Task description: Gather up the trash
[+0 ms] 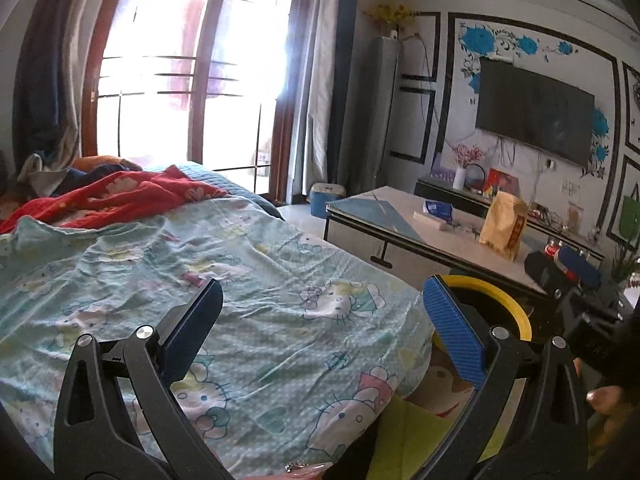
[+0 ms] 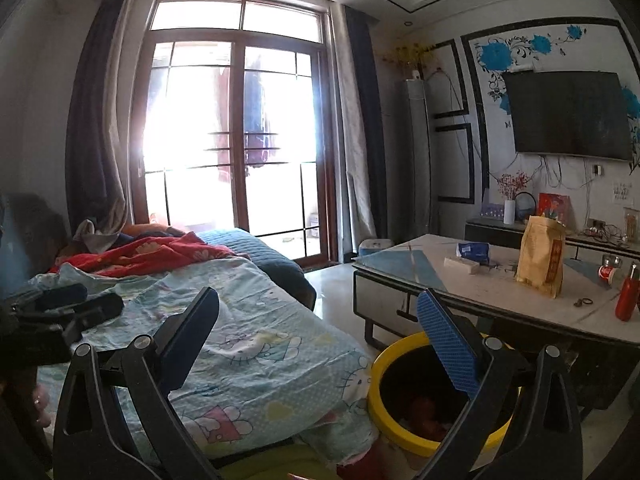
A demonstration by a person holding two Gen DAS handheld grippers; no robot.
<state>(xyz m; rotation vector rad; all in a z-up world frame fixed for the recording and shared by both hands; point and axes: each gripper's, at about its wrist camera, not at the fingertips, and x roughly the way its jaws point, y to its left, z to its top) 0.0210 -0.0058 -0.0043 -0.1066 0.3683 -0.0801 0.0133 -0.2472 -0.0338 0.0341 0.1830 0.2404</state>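
Note:
A yellow-rimmed trash bin (image 2: pixel 400 432) stands on the floor between the bed and the coffee table, with reddish items inside; its rim also shows in the left wrist view (image 1: pixel 516 312). My left gripper (image 1: pixel 320 312) is open and empty above the light-green cartoon bedsheet (image 1: pixel 248 280). My right gripper (image 2: pixel 316 320) is open and empty, over the bed's edge with its right finger above the bin. The right gripper shows in the left wrist view (image 1: pixel 576 280), and the left gripper shows in the right wrist view (image 2: pixel 76 308).
A coffee table (image 2: pixel 440 280) holds a tan paper bag (image 2: pixel 540 256), a blue packet (image 2: pixel 474 250), a white box (image 2: pixel 462 264) and a red bottle (image 2: pixel 626 296). A red blanket (image 1: pixel 120 196) lies at the bed's far end. A TV (image 2: pixel 568 114) hangs on the wall.

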